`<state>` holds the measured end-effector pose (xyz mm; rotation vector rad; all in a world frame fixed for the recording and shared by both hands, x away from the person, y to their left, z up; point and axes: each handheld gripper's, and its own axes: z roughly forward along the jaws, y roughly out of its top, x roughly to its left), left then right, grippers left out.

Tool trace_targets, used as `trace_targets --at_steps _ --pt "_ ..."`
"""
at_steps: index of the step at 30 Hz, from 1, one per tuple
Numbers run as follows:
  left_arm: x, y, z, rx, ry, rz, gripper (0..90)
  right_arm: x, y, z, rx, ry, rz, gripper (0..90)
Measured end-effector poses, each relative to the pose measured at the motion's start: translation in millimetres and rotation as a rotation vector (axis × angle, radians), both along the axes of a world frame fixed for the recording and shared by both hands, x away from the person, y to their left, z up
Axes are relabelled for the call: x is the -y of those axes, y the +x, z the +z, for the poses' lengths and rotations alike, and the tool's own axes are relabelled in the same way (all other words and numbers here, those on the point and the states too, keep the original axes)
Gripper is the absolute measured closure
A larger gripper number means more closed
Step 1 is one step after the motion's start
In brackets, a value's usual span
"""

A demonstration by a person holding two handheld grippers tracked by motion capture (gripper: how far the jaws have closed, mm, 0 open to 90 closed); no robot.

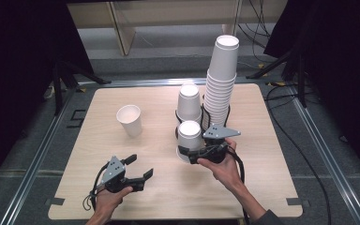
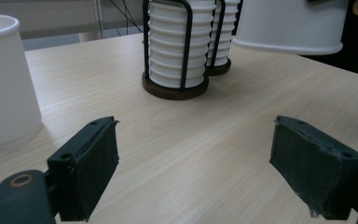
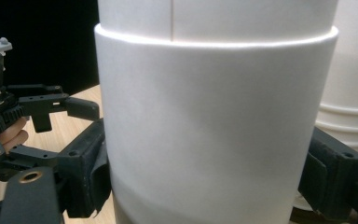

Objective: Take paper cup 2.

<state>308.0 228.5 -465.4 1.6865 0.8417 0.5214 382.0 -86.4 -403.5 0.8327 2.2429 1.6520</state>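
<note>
Right gripper (image 1: pixel 187 154), jaws clamped on an inverted paper cup (image 1: pixel 189 136), holds it at the desk's (image 1: pixel 258 187) middle; whether the rim touches the wood is hidden. Left gripper (image 1: pixel 140 168), jaws spread and empty, hovers at the near left. Farther off stand an upright cup (image 1: pixel 130 120), a short cup stack (image 1: pixel 189 103) and a tall stack (image 1: pixel 221 79) in wire holders.

Matt white paper cup (image 3: pixel 214 121), pale wood-grain table (image 1: pixel 122 183).
</note>
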Motion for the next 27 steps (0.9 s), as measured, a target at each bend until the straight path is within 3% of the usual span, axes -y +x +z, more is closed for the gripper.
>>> trace_targets --at_steps 3,6,7,11,13,22,27 --pt "3.3 1.1 -0.9 0.017 -0.021 -0.009 14.4 -2.4 -0.3 -2.1 0.001 0.010 0.011 17.3" --pt "6.5 0.6 -0.1 0.017 -0.012 -0.019 14.4 -6.1 -1.0 -5.4 -0.008 0.007 0.025 17.3" --pt "9.2 1.7 -1.0 0.028 -0.018 -0.030 14.4 -7.1 -0.9 -6.7 0.020 -0.010 0.018 17.3" --pt "13.3 1.3 -1.1 0.021 -0.009 -0.038 14.4 -12.6 -5.3 -8.3 -0.010 -0.008 0.021 17.3" --pt "15.1 1.6 -1.6 0.029 -0.011 -0.048 14.4 -15.0 -4.2 -10.1 0.012 -0.001 0.043 17.3" --pt "19.8 1.1 -2.6 0.024 -0.016 -0.073 14.4 -28.3 -6.1 -18.0 -0.002 -0.003 0.077 17.3" --pt "23.4 1.3 -4.0 0.024 -0.039 -0.106 14.4 -36.0 -8.1 -20.5 -0.001 -0.013 0.085 17.3"
